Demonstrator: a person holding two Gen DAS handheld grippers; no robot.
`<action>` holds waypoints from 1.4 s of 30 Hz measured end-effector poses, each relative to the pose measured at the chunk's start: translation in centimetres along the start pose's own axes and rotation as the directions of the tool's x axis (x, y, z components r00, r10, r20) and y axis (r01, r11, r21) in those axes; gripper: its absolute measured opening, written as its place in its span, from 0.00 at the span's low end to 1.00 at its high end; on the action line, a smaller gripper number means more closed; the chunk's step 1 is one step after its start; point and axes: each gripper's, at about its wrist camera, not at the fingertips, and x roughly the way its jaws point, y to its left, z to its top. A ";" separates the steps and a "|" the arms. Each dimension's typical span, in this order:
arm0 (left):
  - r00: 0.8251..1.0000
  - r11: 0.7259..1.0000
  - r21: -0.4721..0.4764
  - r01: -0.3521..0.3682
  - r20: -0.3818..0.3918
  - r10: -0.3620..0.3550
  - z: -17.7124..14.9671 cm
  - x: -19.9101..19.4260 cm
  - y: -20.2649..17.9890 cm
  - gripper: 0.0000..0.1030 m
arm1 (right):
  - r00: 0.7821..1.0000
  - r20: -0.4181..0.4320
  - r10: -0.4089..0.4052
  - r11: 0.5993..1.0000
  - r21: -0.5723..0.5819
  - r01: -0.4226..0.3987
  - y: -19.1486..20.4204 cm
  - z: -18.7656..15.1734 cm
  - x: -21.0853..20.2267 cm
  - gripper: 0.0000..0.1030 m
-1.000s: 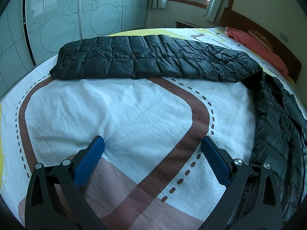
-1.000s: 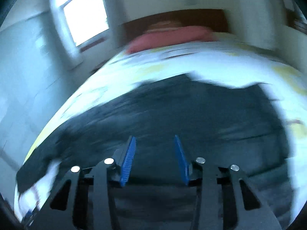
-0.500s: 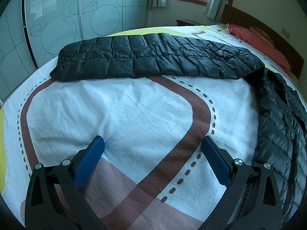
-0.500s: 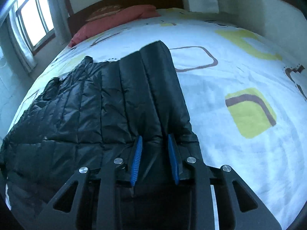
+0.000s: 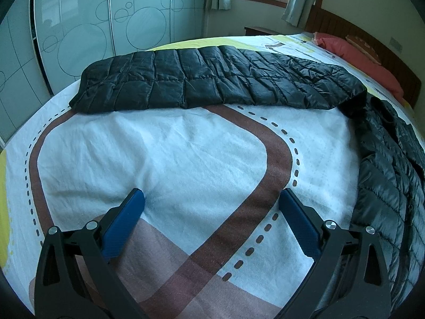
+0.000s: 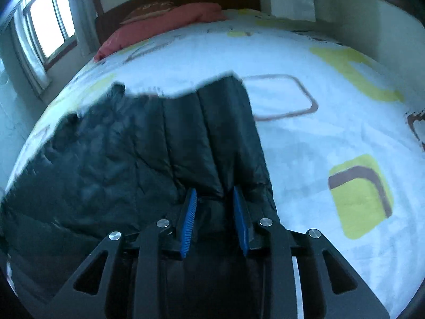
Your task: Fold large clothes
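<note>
The black puffer jacket (image 5: 212,79) lies spread on the bed (image 5: 186,154), one sleeve stretched toward the wardrobe side. The right tongs (image 6: 214,199) pinch a bunched fold of jacket near its hem; the left tongs (image 5: 212,212) are spread wide over bare sheet beside the jacket, holding nothing. To fold well, grip deep past the slippery shell and lift evenly.

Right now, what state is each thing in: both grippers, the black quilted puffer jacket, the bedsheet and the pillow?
Left gripper: jaws wide open, empty, above the sheet.
Right gripper: jaws closed on a fold of the jacket.
Black quilted puffer jacket: spread on the bed, one sleeve stretched flat, not folded.
White patterned bedsheet: flat, lightly wrinkled.
Red pillow: lying at the headboard.
</note>
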 end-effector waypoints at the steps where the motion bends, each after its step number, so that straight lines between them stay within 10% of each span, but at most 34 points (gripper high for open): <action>1: 1.000 1.000 0.001 -0.001 0.000 0.001 0.0 0.0 0.0 0.98 | 0.999 0.034 0.005 1.000 0.003 -0.005 0.3 0.7 -0.7 0.28; 8: 1.000 1.000 0.000 0.000 -0.001 0.000 0.0 0.1 0.1 0.98 | 0.999 -0.016 -0.052 0.996 -0.068 0.051 2.5 1.6 4.3 0.43; 16: 1.000 1.000 0.000 0.001 0.001 -0.001 0.0 0.0 0.0 0.98 | 0.997 0.081 0.014 0.994 -0.108 -0.005 5.6 -2.0 -3.1 0.43; 26: 1.000 1.000 -0.005 0.007 0.001 -0.007 0.0 -0.1 0.1 0.98 | 0.999 0.028 -0.031 0.988 -0.147 0.034 6.9 -5.0 -0.2 0.45; 35: 0.977 0.958 -0.194 0.212 0.041 -0.208 0.7 -1.4 3.5 0.98 | 0.999 0.046 -0.006 0.992 -0.126 0.011 6.5 -5.6 -0.3 0.46; 42: 0.980 0.916 -0.350 0.197 0.092 -0.175 3.7 0.4 7.8 0.98 | 0.999 0.052 -0.005 0.992 -0.127 0.012 6.4 -5.7 -0.4 0.46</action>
